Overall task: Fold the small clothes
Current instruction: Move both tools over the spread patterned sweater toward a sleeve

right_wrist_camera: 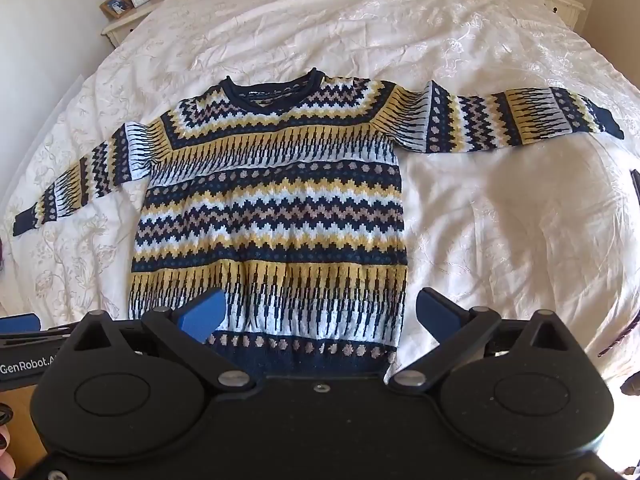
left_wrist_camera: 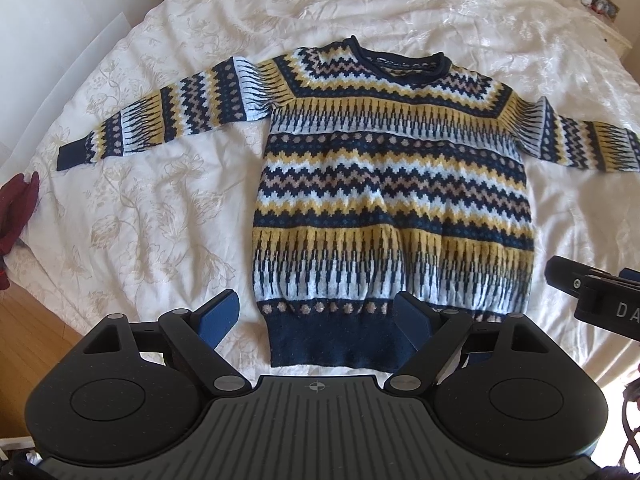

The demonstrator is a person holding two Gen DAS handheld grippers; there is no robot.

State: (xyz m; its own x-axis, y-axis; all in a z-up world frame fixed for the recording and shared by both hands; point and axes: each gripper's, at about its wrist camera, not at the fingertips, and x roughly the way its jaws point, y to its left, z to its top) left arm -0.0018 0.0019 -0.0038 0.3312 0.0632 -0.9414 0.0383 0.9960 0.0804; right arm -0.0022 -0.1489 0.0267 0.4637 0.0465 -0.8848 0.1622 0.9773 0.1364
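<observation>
A bed (left_wrist_camera: 168, 216) with a white flower-patterned cover fills both views. A sweater (left_wrist_camera: 392, 184) knitted in navy, yellow and pale blue bands lies flat on it, front up, collar toward the far end and both sleeves spread out to the sides. Its navy hem (left_wrist_camera: 332, 340) lies nearest the cameras. A dark red cloth (left_wrist_camera: 16, 216) sits at the left edge of the bed, well apart from the sweater. The left gripper (left_wrist_camera: 318, 316) hovers over the hem with its blue fingers wide apart, holding nothing. The right gripper (right_wrist_camera: 318, 314) hovers over the lower right part of the sweater, its fingers likewise spread and empty.
</observation>
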